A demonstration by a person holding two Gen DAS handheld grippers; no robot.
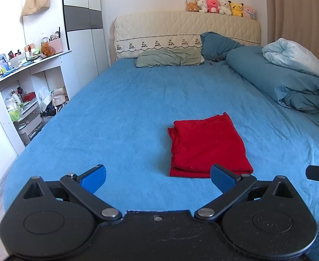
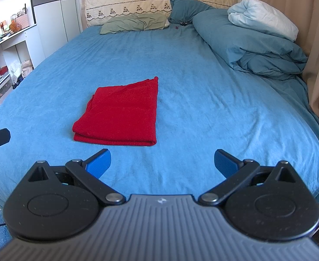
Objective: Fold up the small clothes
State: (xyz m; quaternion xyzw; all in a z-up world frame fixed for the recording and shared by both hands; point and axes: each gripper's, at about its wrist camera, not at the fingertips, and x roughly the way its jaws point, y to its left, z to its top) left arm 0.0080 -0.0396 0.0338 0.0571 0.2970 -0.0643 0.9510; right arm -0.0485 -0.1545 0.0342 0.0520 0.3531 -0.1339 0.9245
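Plainly the bed (image 1: 120, 108) takes up most of the room, its blue sheet spread smooth, with a bunched blue duvet (image 2: 253, 50) heaped well beyond the right fingers and pillows (image 1: 170, 59) against the headboard far ahead of both tools. Ahead of the fingers lies the red garment (image 2: 120, 113), already folded into a neat layered rectangle flat on the sheet. It sits just past the left gripper (image 1: 158, 177), slightly toward that tool's right finger, and ahead and to the left of the right gripper (image 2: 162, 163). Both pairs of blue-padded fingers stand wide apart, holding nothing and touching no cloth. By my reckoning the folding of this piece is finished or very nearly so; at most a final tidy remains. No other small clothes are visible.
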